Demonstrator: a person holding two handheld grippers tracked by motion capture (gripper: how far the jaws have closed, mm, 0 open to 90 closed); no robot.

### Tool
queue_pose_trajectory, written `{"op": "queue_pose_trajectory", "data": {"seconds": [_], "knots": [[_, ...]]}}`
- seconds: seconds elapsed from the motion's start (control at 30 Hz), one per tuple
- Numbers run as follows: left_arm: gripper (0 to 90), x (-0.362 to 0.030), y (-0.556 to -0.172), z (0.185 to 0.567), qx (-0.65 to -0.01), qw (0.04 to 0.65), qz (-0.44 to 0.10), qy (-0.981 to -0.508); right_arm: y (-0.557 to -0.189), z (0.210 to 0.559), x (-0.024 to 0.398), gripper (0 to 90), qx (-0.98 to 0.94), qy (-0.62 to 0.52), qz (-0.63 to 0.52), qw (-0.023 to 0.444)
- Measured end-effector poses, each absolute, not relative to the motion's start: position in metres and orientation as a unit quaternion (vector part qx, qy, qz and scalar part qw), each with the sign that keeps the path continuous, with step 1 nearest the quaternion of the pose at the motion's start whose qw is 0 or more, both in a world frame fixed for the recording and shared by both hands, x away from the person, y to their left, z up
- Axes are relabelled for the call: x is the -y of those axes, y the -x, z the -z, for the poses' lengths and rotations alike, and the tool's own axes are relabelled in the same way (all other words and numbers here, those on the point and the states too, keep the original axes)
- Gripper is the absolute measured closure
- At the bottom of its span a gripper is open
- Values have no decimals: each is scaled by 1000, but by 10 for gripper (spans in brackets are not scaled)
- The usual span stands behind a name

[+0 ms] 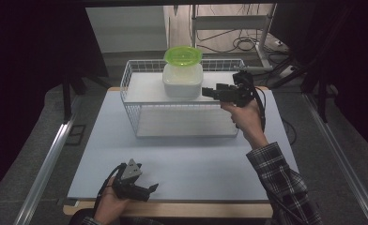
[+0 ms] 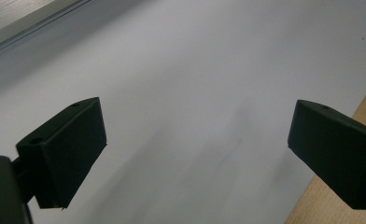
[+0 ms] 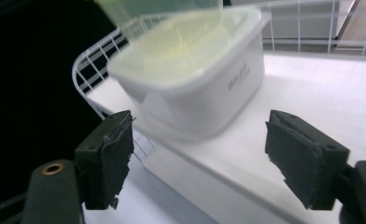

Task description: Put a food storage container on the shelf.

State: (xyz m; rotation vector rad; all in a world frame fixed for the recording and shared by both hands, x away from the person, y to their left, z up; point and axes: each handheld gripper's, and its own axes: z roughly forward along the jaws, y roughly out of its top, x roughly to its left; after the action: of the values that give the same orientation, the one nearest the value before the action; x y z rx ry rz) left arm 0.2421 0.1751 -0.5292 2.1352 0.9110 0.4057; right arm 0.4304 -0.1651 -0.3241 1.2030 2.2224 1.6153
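Container: white tub [image 1: 182, 80] with a green lid [image 1: 182, 55] sits on the wire rack's [image 1: 130, 101] upper shelf.
Right gripper [image 1: 210, 92]: jaws wide, beside the tub; approach level, straddling its walls.
Left gripper [image 1: 144, 191]: wide, empty, low over the surface [image 1: 187, 159].
Obstacle: rack rim wires near the tub.

Overhead light is brightening the white table [image 1: 182, 159] while everything around it is sinking into darkness, and beyond the table's near edge soft blur is smearing the white tub [image 3: 195, 88] and green lid [image 3: 158, 7].
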Motion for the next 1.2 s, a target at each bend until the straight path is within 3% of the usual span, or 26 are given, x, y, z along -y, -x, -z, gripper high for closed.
{"op": "queue_pose_trajectory", "data": {"seconds": [0.53, 0.83, 1.2], "knots": [[40, -175, -242, 529, -357, 382, -159, -837, -384, 366, 175, 109, -781, -342, -509, 118], [40, -175, -242, 529, -357, 382, -160, -837, -363, 406, 189, 39, -793, -344, -489, 121], [40, -174, -241, 529, -355, 387, -158, -836, -341, 443, 203, 30, -806, -330, -471, 140]]}}
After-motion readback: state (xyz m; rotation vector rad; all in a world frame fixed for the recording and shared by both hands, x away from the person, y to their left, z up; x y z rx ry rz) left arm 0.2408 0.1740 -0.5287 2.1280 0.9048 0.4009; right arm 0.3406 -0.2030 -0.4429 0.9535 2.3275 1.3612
